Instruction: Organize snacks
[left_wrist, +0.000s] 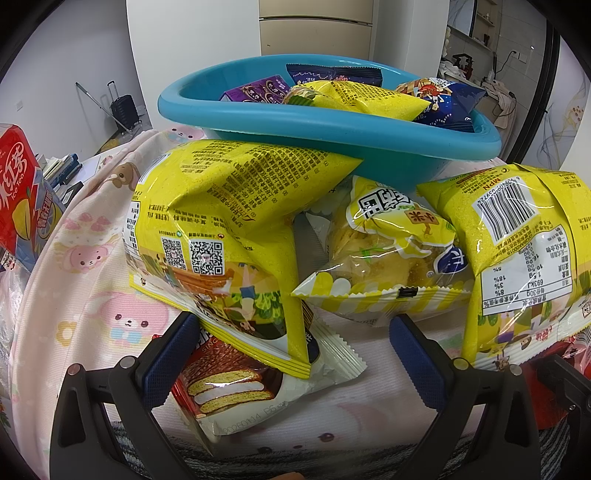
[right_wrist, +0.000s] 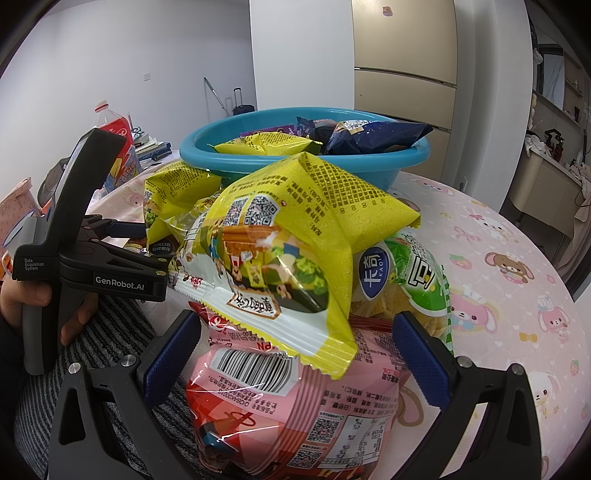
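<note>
Left gripper is hovering spread over a chocolate pie packet; right gripper is gaping around a pink bag, yellow snack bags piling before the blue basin on the table

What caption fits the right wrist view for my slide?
Right gripper, jaws open, around a pink snack bag under a yellow snack bag, blue basin behind.

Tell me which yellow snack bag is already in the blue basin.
The yellow bag lying among the purple and dark blue packs inside the blue basin. The other yellow bags lie outside it, on the tablecloth in front.
</note>
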